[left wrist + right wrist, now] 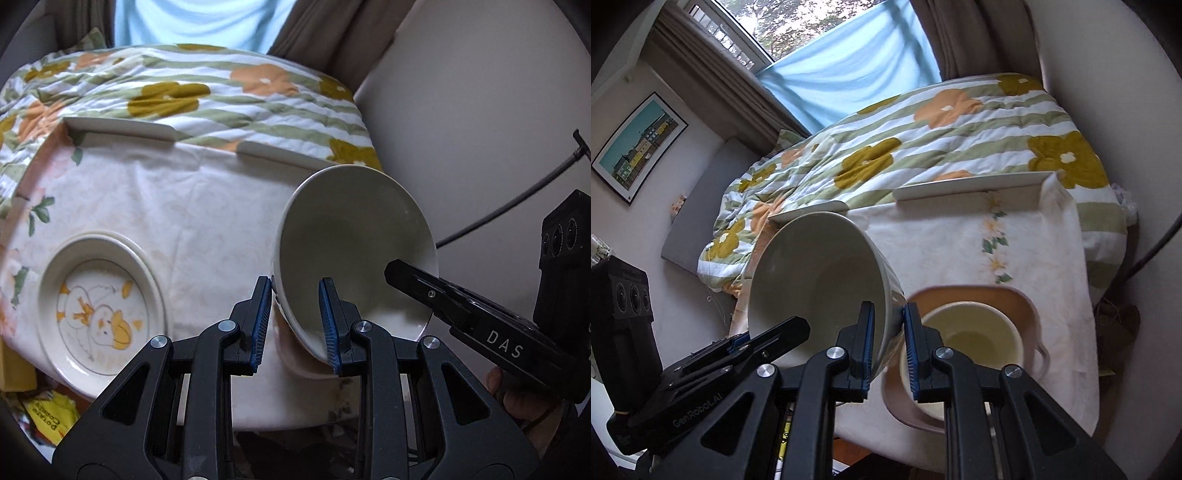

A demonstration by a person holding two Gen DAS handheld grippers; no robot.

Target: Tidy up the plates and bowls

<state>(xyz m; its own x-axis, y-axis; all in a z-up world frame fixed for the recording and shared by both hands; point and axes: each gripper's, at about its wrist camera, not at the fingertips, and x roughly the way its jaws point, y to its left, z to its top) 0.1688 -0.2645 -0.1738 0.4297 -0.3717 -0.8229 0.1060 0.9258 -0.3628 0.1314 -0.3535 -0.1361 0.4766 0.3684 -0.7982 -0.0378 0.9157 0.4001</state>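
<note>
Bowls first: I hold the large grey-white ceramic bowl tilted off the counter, both grippers sharing its weight. My right gripper pinches its rim at 5 o'clock; my left gripper clamps the opposite rim. Small cream bowl on the pink plate looks like its nesting target.

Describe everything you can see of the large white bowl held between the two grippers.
The large white bowl looks like plain glazed ceramic, deep, round and empty. It is tipped, mouth toward the cameras, above the cloth-covered table. The left gripper and the right gripper each straddle its rim, one finger inside, one outside.
</note>
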